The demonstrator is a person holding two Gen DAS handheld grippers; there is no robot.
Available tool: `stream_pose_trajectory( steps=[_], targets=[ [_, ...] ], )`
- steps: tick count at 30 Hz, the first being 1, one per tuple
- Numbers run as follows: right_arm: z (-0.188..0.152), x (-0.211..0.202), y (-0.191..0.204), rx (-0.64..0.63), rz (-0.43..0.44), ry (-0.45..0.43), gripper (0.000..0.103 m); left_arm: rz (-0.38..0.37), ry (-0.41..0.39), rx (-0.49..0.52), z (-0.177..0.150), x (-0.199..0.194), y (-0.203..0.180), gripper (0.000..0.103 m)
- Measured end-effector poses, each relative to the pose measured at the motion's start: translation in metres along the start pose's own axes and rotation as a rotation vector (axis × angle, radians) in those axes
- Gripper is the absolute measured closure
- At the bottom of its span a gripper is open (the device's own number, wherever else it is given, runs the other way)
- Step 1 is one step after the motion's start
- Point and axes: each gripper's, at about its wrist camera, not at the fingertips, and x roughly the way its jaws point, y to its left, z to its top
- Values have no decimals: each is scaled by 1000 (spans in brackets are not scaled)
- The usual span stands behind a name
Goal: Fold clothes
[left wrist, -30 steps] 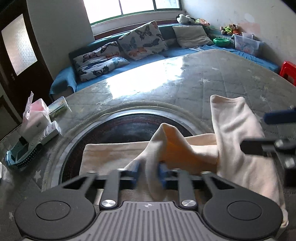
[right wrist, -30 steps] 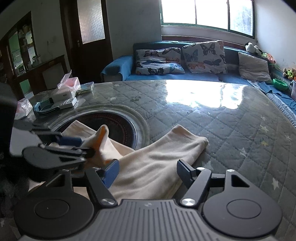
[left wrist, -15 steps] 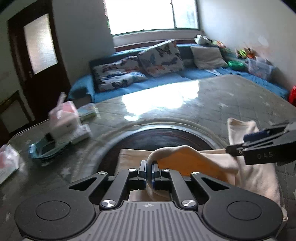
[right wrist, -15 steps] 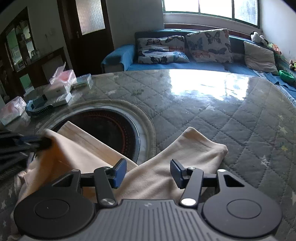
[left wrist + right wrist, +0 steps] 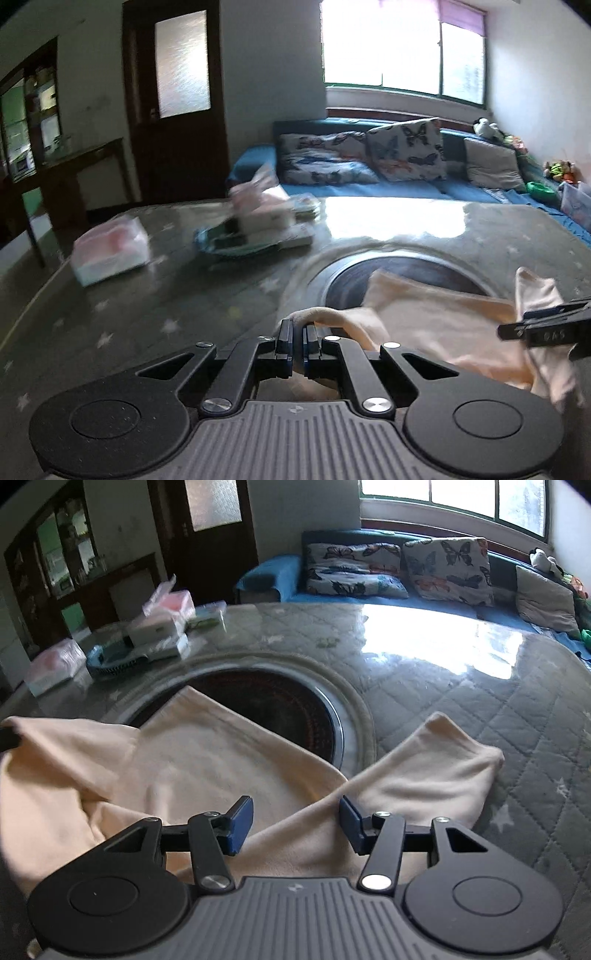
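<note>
cream garment (image 5: pixel 207 768): spread on desk (image 5: pixel 461 709), partly over dark round inset (image 5: pixel 280 705); one leg-like end stretched toward right.
left gripper (image 5: pixel 297 345): jaws now clamped tight on fold of fabric, a second ago only closing round it; view has swung left, cloth edge drawn up and out.
right gripper (image 5: pixel 295 823): jaws narrowed to about half open, fabric between pads, not pinched.
meaning: one corner secured, second grip pending; fold not begun.
clutter: boxes (image 5: pixel 159 635) at far left, well apart.
</note>
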Motion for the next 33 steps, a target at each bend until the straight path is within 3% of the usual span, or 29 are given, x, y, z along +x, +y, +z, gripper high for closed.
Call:
stream_pose_trajectory(
  steps=[2,7,9,23,28,33],
  targets=[
    [-3,1,2,-9,-18,-3,57,11,20,-15,-6,0,7,98],
    [-7,-10,-5,16,-40,-10,96,27,28,-59,-16,-10,23,98],
    [-10,-19,-12,41,-41,-21,100,26,26,-73,-18,-15,29,98],
    [-73,-145,-57,119,-113,-198,101,38,65,-107,-54,-63,64,98],
    [-109,-182,-67,144,-148,-190,101,32,87,-103,-72,-84,71,98],
    [-127,-184,-79,164,-203,-126,101,27,118,-44,-83,-89,69,97]
  ],
)
